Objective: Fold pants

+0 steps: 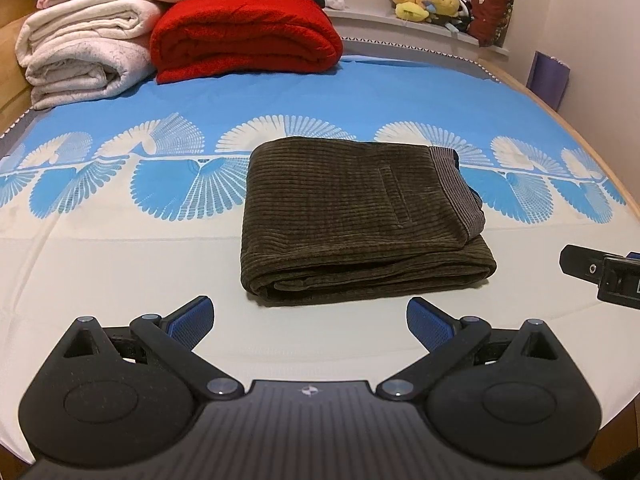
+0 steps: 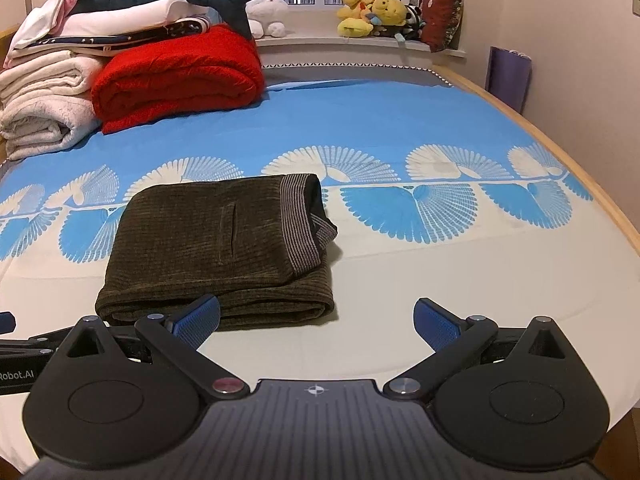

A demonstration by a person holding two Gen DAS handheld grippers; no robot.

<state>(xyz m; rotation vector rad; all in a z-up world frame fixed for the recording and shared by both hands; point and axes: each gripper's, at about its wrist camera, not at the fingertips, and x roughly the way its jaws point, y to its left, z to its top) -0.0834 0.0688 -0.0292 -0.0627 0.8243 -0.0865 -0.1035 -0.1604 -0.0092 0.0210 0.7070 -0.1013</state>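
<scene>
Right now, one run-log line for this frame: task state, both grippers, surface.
pants: folded, flat on bed sheet | left gripper: open, empty, short of pants | right gripper: open, empty | contact: none

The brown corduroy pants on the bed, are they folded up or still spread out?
Folded. The pants lie as a compact rectangle on the bed sheet, stacked layers showing along the near edge and the striped waistband turned over at the right side.

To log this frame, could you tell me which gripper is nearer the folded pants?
Right. The right gripper has one finger overlapping the near edge of the pants; the left gripper sits just short of that edge.
</scene>
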